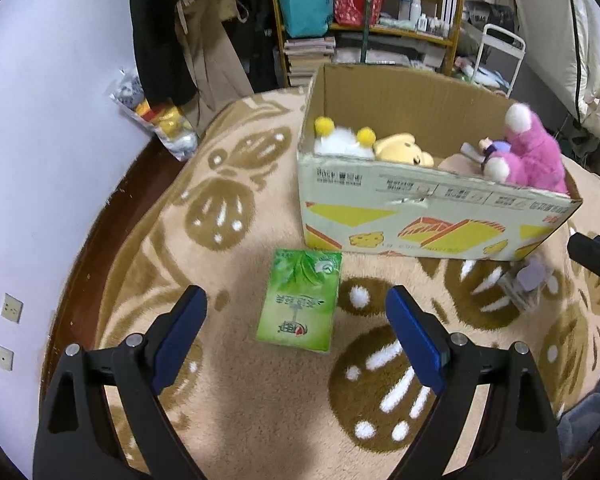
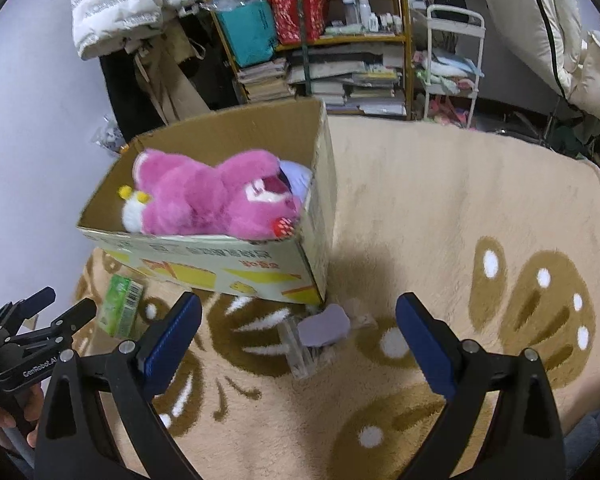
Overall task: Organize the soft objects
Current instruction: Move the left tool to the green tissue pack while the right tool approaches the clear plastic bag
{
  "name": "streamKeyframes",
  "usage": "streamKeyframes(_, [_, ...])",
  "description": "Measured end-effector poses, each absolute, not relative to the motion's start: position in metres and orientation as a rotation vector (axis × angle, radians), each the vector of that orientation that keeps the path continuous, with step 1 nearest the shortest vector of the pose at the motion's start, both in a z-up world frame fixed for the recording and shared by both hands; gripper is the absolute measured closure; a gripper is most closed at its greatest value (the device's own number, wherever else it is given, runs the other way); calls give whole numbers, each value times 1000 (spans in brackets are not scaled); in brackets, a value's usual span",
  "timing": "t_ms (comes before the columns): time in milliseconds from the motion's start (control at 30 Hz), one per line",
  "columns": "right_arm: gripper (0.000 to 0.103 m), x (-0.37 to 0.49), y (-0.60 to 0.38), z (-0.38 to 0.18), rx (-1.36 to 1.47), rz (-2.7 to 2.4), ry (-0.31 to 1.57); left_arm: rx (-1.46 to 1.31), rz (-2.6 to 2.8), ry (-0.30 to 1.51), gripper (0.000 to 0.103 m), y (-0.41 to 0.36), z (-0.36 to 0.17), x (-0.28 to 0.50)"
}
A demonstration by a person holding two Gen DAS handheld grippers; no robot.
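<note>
Both grippers are wide open and hold nothing. The left gripper (image 1: 296, 312) hangs over the fluffy beige blanket with brown paw shapes (image 1: 260, 420). Between its blue fingertips lies a flat green tissue pack (image 1: 300, 300) on the blanket, not touched by either finger. Just past the pack stands the big open cardboard box with yellow pictures on its side (image 1: 420, 220).

The right gripper (image 2: 298, 312) hangs over the same blanket (image 2: 440, 200), near the box's right front corner. Between its fingertips, a bit further out, a small soft purple thing in clear plastic wrap (image 2: 324, 326) lies on the blanket just beside that corner of the box (image 2: 220, 268). The green pack (image 2: 120, 312) shows at the box's left front side, with the left gripper (image 2: 54, 308) near it.

Inside the box, a fluffy pink bear toy (image 2: 212, 196) lies at the right end, with its head by the right wall. A yellow bear toy (image 1: 404, 148) sits in the middle. A white fluffy toy with two yellow pom-poms (image 1: 342, 140) sits at the left end. Something pale purple (image 2: 296, 176) peeks out behind the pink bear.

Behind the blanket stands a wooden shelf full of books and bags (image 2: 320, 40).
</note>
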State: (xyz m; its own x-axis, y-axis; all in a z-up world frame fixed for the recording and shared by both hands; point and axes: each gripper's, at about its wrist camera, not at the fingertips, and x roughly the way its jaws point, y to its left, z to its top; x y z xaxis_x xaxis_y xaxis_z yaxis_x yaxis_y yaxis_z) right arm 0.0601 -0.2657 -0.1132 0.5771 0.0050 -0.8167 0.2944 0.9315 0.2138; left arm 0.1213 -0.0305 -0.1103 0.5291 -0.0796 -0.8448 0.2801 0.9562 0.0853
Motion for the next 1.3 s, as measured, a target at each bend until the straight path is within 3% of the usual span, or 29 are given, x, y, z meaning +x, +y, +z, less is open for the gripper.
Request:
streamKeyframes(400, [1,82,-270,-154,347,-195,1082,253,-187,1103,13,-35,-157,147])
streamKeyframes(1067, [2,94,-260,-198,285,-172,1196,223,-168,1182,13,-28,-183,157])
streamKeyframes(1300, [5,99,-257,-208,223,-178,1233,154,-218,1210,30,-23,-190,163])
